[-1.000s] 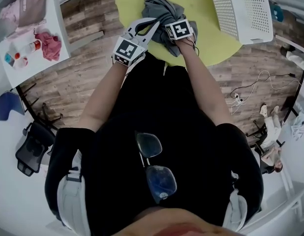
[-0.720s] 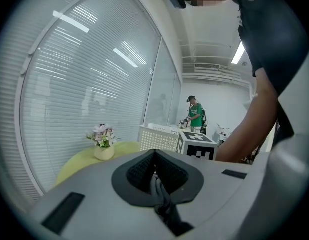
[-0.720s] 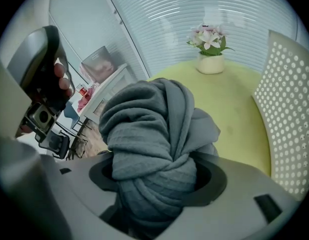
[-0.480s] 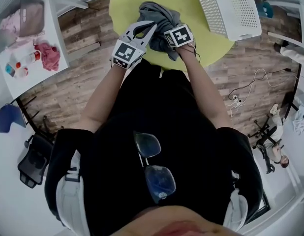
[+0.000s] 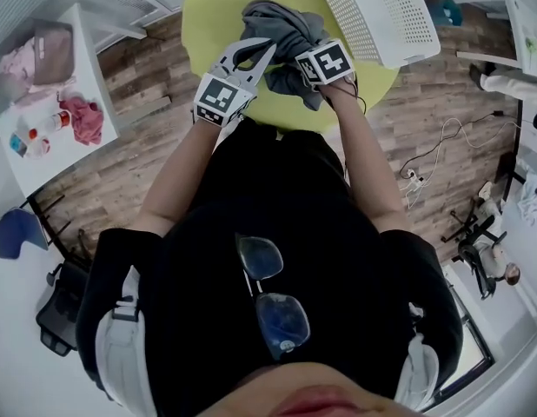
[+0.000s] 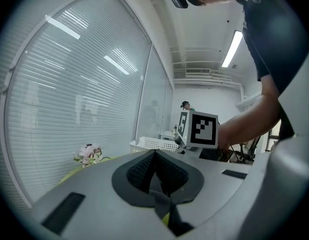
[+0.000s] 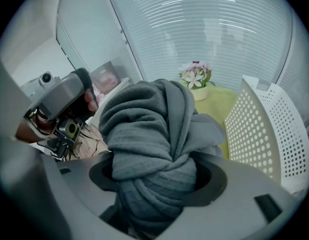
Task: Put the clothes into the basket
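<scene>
**Jaws of both grippers closed on one grey garment, beside the basket**

Jaws of the left gripper (image 6: pixel 153 153) stand together, and only a thin strip of the grey garment (image 7: pixel 149 119) is pinched between their pads. We see this only in the left gripper view. In the head view the tips simply reach the edge of the cloth. The jaws of the right gripper (image 7: pixel 157 178) stand wide apart and are filled by a thick, twisted bunch of the same garment. The bunch presses against both pads and covers the middle of the right gripper view.

The head view gives us the arrangement. The two grippers are side by side and close together, with the garment at their tips, over the round yellow-green surface (image 5: pixel 208 7). The white perforated basket (image 5: pixel 381 11) is on the right part of this surface, just beside the garment. Whether they touch, we cannot tell. Also we cannot tell if the garment rests on the surface or hangs above it.

The right gripper view adds a small pot of flowers (image 7: pixel 194 76) on the surface behind the garment, with the holed wall of the basket to the right. Only the head view shows the wooden floor (image 5: pixel 155 159). It also shows, at the left, a second white surface (image 5: pixel 51 155) with a pink cloth (image 5: pixel 84 118) on it, well apart from the grippers.
</scene>
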{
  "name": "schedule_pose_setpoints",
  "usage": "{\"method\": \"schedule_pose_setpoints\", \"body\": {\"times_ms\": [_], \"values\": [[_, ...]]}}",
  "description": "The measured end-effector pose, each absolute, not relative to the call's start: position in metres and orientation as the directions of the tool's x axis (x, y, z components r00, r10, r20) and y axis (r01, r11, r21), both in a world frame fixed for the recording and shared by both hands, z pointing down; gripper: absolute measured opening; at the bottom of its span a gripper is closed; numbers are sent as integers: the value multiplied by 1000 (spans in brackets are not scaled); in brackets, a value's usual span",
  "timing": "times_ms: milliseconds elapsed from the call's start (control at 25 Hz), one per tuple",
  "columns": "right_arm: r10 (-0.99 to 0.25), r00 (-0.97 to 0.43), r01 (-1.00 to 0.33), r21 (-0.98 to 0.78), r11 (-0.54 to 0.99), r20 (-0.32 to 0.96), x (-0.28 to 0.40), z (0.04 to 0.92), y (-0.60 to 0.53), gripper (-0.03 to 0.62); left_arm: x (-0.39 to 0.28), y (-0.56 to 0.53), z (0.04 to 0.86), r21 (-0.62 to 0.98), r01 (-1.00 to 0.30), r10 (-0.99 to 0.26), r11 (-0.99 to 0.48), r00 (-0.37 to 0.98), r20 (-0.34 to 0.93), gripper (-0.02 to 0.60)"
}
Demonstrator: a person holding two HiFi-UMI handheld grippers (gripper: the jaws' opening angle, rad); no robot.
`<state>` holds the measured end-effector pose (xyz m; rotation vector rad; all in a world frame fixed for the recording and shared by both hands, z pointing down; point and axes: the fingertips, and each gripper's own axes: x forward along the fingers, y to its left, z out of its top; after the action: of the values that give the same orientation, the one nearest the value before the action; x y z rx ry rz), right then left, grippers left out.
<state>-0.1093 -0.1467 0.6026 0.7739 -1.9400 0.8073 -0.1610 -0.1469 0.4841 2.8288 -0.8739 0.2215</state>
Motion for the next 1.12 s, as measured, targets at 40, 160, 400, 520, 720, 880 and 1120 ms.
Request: {"method": "schedule_pose_setpoints", "body": {"times_ms": [40, 160, 400, 520, 720, 880, 1120], "values": [[-208, -425, -771, -232, 593, 881, -105, 595, -148, 331, -157, -148, 479, 118, -564, -539, -817, 821, 189, 11], [-223, -419, -779, -223, 586, 880, -96, 576, -154, 331, -147, -150, 464, 106, -539, -519, -836, 838, 169, 11], [-242, -414, -784, -209, 584, 877, -72, 542, -157, 331, -119, -156, 434, 60, -509, -499, -859, 857, 130, 9], [-262, -441, -786, -229, 574, 858, -59, 520, -165, 331, -105, -160, 423, 45, -511, -503, -859, 856, 116, 9], [-304, -439, -795, -208, 570, 845, -23, 491, -181, 331, -75, -168, 407, 29, -521, -516, -853, 851, 99, 9], [-328, -430, -802, -189, 567, 841, 8, 472, -193, 331, -49, -177, 391, 10, -526, -524, -850, 848, 86, 11], [-350, -409, -811, -159, 564, 843, 52, 453, -213, 331, -7, -194, 376, -5, -529, -528, -848, 846, 70, 9]]}}
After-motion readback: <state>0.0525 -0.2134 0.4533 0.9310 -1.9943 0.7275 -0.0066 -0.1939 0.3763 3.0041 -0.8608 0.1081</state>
